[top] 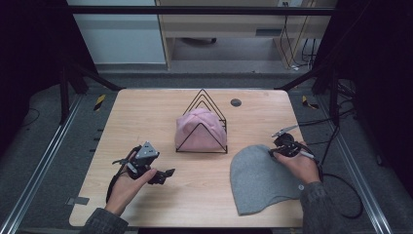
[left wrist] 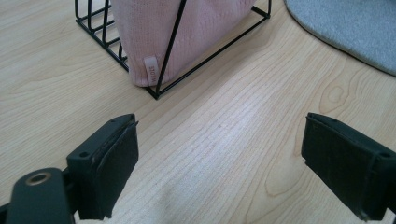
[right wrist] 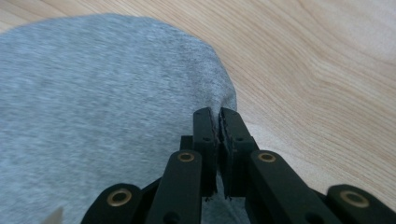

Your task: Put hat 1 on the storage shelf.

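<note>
Grey hat (top: 260, 178) lying flat on counter (top: 146, 117), right side. Its far edge is being pinched by right hand-held gripper (right wrist: 218, 122), jaws closed on fabric. Looks soft, light, floppy, so probably best gripped at edge, expect sagging. Left hand-held gripper (top: 165, 174) being held wide open, empty. Count: two hats, grey plus pink hat (top: 198, 129) sitting in one wire rack (top: 202, 97).

Right gripper (right wrist: 218, 116): two black jaws rise from the bottom edge, pressed together with only a hairline seam between them. Tips sit at the rim of a grey knit hat (right wrist: 93, 93), a small pinch of its edge caught between the pads. Fabric puckers slightly just above the tips. Hat spreads flat across the left and centre, its curved edge running top to middle. Light wooden tabletop (right wrist: 327, 70), grain visible, lies bare to the right
</note>
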A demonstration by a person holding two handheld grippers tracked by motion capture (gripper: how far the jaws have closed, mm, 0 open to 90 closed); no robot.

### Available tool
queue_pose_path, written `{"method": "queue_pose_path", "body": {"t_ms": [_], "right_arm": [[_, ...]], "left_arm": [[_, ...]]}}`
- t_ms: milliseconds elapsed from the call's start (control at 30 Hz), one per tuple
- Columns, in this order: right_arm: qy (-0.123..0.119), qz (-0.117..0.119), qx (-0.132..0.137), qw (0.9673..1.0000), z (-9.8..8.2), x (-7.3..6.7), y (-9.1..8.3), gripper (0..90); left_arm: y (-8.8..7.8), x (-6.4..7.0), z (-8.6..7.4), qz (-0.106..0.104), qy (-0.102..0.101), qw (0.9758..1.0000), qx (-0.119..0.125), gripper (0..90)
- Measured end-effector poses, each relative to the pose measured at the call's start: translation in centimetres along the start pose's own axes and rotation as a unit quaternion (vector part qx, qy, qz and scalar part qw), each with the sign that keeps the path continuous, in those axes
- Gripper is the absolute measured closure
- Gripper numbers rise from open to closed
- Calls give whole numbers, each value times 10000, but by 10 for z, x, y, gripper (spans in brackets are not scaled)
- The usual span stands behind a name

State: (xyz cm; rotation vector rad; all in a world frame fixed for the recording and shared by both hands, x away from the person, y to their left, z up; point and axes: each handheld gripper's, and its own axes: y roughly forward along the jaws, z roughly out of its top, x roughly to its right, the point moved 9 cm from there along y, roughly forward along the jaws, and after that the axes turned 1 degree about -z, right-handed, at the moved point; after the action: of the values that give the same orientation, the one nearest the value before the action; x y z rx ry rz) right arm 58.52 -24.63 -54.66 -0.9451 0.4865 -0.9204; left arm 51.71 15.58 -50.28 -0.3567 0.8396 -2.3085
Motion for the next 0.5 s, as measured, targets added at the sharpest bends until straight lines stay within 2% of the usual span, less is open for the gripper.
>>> {"method": "queue_pose_path", "body": {"t_ms": [133,300,500], "right_arm": [[-152,7,279,9995,6,-8,-18,866],[-436,124,699,9965,16,-32,-47,869],[-910,250,1106,9894,30,-65,-76,869]], "left_arm": [[1,1,-2,-136,-109,9998,-37,94],[3,3,-3,-205,-160,9996,-74,88],[6,9,-4,-346,-60,9993,-148,80]]}}
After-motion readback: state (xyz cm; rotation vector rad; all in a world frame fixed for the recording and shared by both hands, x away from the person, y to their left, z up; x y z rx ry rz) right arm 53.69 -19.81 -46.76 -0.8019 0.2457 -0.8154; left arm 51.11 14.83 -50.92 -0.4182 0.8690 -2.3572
